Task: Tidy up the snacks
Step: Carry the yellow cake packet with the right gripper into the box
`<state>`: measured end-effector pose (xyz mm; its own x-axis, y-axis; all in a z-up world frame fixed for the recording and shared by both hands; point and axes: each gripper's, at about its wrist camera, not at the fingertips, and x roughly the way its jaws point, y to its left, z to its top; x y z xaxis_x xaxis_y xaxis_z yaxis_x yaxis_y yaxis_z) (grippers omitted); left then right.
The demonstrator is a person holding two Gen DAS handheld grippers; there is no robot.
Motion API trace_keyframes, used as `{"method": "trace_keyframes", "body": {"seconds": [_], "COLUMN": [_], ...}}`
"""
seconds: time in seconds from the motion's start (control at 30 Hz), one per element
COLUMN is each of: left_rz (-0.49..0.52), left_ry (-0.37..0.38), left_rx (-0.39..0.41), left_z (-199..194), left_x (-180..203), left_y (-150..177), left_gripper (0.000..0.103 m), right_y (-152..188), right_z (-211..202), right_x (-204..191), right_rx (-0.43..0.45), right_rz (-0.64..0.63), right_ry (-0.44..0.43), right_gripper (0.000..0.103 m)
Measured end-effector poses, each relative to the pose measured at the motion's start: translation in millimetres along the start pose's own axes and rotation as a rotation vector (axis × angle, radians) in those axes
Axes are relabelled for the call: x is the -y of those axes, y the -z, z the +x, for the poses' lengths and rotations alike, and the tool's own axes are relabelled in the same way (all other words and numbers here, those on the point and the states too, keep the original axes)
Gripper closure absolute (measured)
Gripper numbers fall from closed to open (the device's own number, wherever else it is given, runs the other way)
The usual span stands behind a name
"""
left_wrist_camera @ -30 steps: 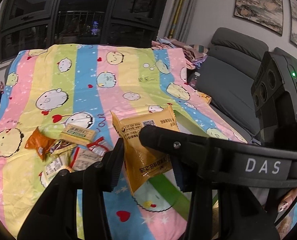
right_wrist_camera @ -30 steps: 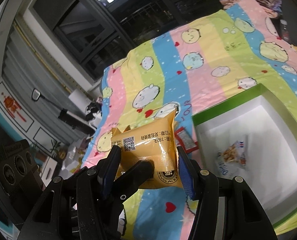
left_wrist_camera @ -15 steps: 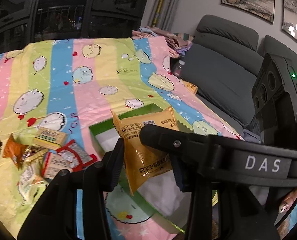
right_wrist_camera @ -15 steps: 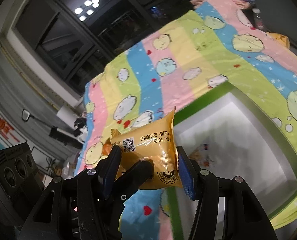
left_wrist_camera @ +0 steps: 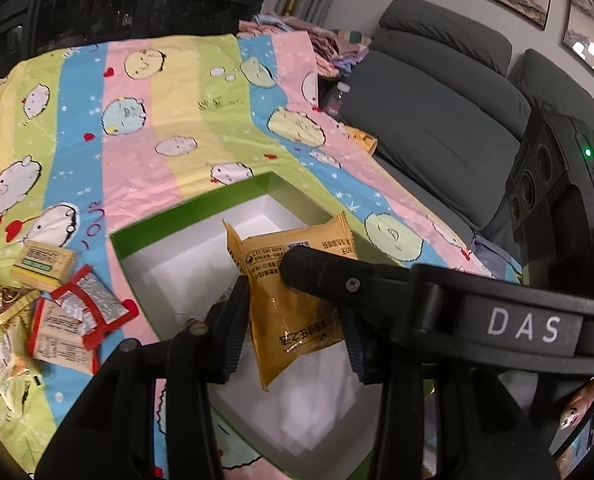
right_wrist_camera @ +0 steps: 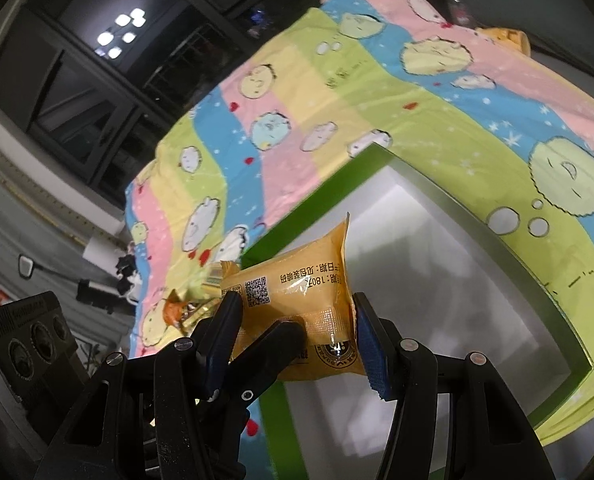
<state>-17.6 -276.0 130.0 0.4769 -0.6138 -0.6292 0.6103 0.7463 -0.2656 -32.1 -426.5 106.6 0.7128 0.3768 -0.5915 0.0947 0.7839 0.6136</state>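
A yellow snack packet (left_wrist_camera: 293, 312) hangs between the fingers of my left gripper (left_wrist_camera: 295, 332), which is shut on it. My right gripper (right_wrist_camera: 297, 332) is shut on the same yellow packet (right_wrist_camera: 297, 280); one of its fingers (left_wrist_camera: 297, 264) crosses the left wrist view. The packet hangs above the white inside of an open box with a green rim (left_wrist_camera: 201, 208), also seen in the right wrist view (right_wrist_camera: 309, 208). Several loose snacks lie left of the box: a beige packet (left_wrist_camera: 43, 264), a red-edged one (left_wrist_camera: 85, 300) and others (right_wrist_camera: 181, 308).
Box and snacks sit on a striped cartoon blanket (left_wrist_camera: 157, 100). A grey sofa (left_wrist_camera: 437, 120) lies to the right, with a bottle (left_wrist_camera: 337, 96) and a small yellow object (left_wrist_camera: 363, 140) in the gap beside it. Folded clothes (left_wrist_camera: 317, 36) pile up at the far end.
Both grippers carried the yellow packet to the right and downward, from above the loose snacks to above the box. The box now fills much more of both views.
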Motion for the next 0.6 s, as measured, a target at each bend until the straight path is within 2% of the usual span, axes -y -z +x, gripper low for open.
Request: {"method": "trace_keyframes", "body": {"seconds": [0.6], "left_rz": [-0.08], "left_ry": [0.048], "left_rx": [-0.161], "left_z": [50.2], "left_x": [-4.8], "left_y": [11.1], "left_gripper": [0.061], "right_y": [-3.0], "right_z": [27.1], "right_x": [38.4], "right_rx": [-0.11], "right_rz": [0.089], "right_ry": [0.103], "right_gripper": [0.045]}}
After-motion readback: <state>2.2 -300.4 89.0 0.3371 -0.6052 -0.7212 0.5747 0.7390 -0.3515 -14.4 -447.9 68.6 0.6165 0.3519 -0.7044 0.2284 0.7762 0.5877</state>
